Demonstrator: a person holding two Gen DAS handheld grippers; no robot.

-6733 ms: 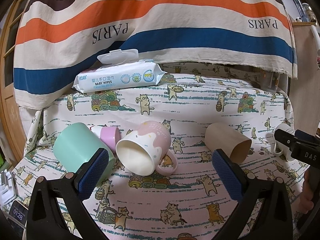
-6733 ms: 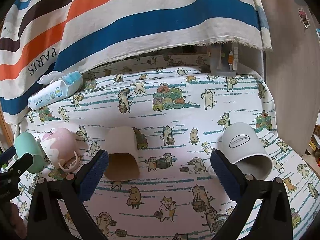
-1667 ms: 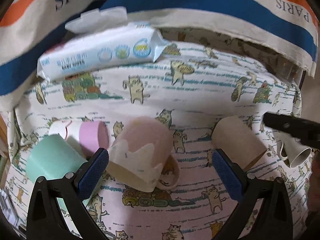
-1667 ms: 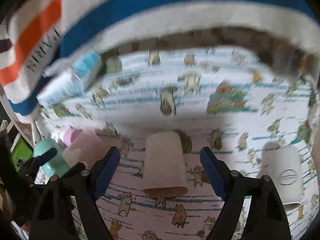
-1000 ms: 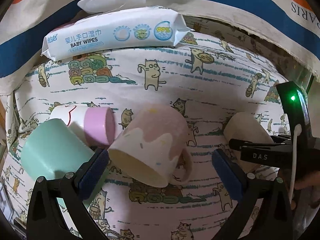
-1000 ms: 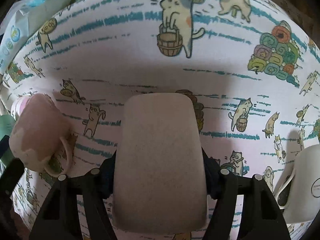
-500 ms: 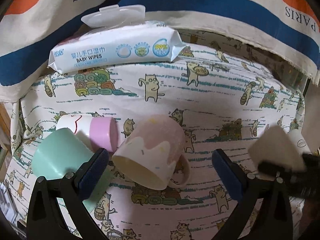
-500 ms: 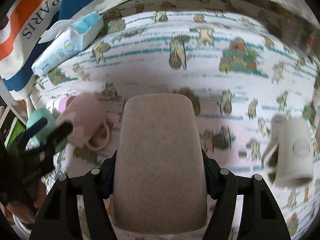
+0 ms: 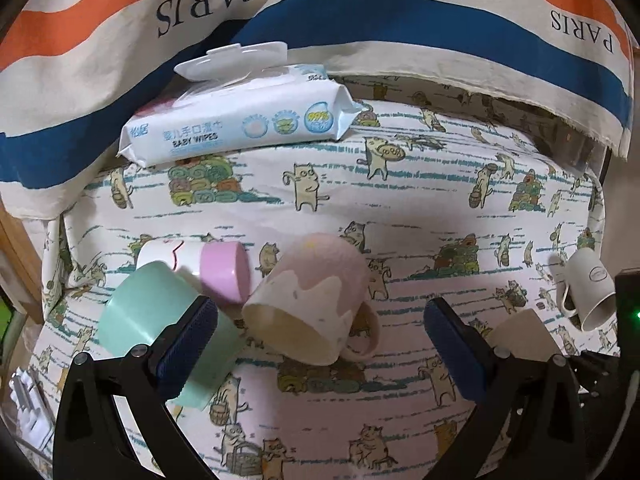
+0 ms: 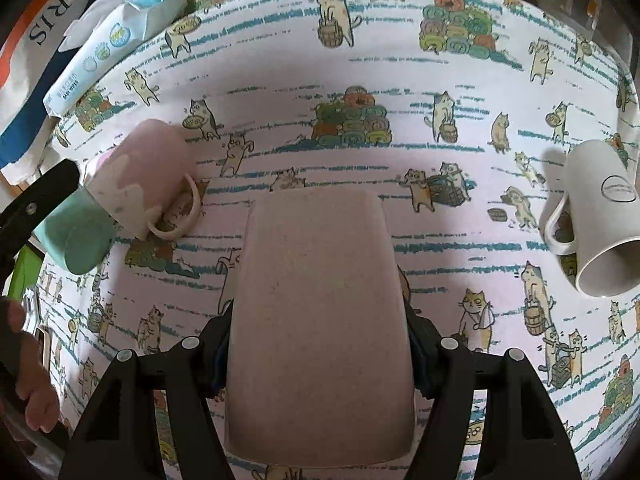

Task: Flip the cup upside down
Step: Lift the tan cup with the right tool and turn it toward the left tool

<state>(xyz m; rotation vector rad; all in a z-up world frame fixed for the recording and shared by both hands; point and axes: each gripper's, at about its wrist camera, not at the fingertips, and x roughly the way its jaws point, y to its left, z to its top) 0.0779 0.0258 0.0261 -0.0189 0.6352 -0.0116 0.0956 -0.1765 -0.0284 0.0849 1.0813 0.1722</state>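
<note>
My right gripper (image 10: 320,348) is shut on a beige handleless cup (image 10: 320,312), its base pointing away from me, held over the cat-print cloth (image 10: 360,80). The same cup shows in the left wrist view (image 9: 524,334) at the right, behind my finger. My left gripper (image 9: 320,344) is open and empty, just in front of a pink-and-cream mug (image 9: 316,300) that lies on its side with its mouth toward me. A mint cup (image 9: 156,320) lies on its side by my left finger.
A small pink-and-white cup (image 9: 200,262) lies behind the mint cup. A white mug (image 10: 596,220) lies on its side at the right. A baby wipes pack (image 9: 236,124) rests at the back against a striped PARIS cloth (image 9: 320,12).
My right gripper closed on the beige cup, lifted it off the cloth and has drawn it back toward the front. My left gripper has stayed open near the pink mug.
</note>
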